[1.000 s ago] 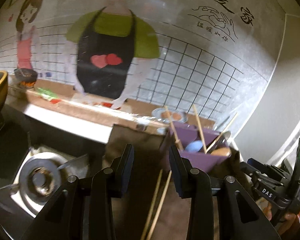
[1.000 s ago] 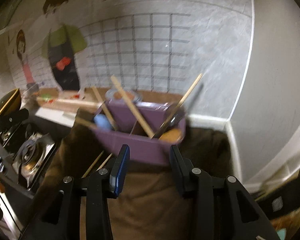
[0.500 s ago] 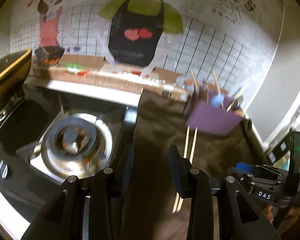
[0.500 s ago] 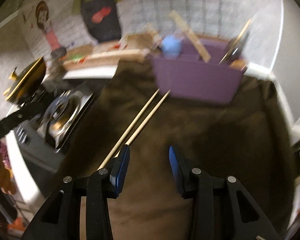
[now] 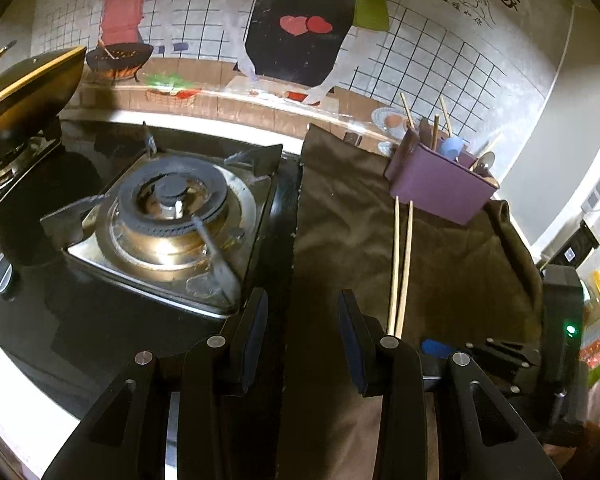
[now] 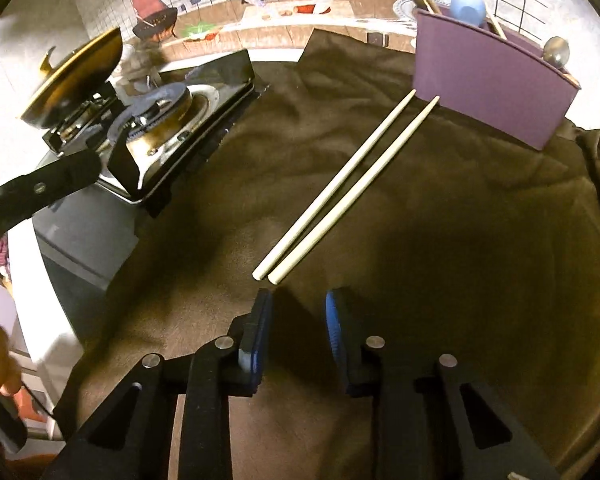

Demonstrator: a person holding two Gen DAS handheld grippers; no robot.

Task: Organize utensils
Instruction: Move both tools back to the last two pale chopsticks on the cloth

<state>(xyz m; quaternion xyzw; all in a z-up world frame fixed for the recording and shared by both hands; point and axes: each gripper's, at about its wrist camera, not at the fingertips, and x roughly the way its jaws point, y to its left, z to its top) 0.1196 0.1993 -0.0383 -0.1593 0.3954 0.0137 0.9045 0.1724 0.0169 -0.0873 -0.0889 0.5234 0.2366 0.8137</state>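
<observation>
- On the brown cloth [image 6: 440, 220], against the purple holder [image 6: 496, 72]: two chopsticks [image 6: 340, 196], apparently wooden; light, stiff, roll-prone. Grasp mid-length, both together.
- Right gripper [image 6: 298, 334]: jaws closing, nothing between.
- Left gripper [image 5: 302, 338]: jaws apart, empty.

My left gripper [image 5: 302, 312]: matte black angular fingers with triangular cut-outs, round silver screws at each joint, dark blue pads on the inner faces. My right gripper [image 6: 298, 312]: same black build, silver screws, brighter blue pads [image 6: 334, 328]. Seen from the left camera, its black body carries a small green light [image 5: 570, 330].
</observation>
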